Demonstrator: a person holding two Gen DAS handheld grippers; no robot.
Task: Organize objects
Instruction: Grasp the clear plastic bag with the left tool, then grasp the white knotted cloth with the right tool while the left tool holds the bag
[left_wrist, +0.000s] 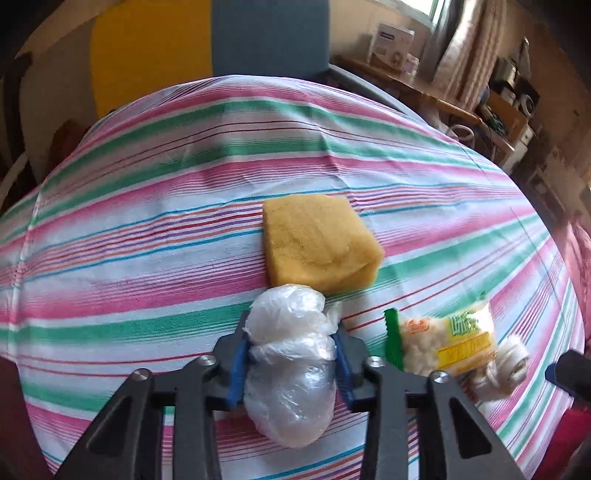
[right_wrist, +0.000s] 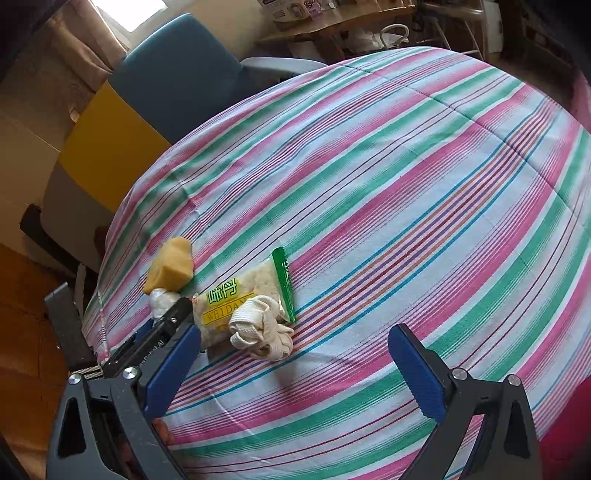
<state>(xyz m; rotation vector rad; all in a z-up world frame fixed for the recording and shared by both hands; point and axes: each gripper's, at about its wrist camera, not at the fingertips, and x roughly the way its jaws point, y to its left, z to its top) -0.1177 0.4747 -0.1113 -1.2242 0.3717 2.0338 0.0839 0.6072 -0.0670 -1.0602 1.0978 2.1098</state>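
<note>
Left gripper: closed on the plastic bag bundle, blue pads pressing both its sides.
Plastic bag bundle: clear, crumpled, long axis running away from the wrist camera, its far end pointing at the sponge and just reaching the sponge's near edge.
Sponge: yellow block lying flat on the striped cloth of the worktop, long axis slanting away to the left.
Snack packet: right of the bundle, green sealed end pointing left.
White strap: knotted heap lying against the packet's right end.
Right gripper: jaws wide apart, holding nothing, above bare cloth near the strap.
</note>
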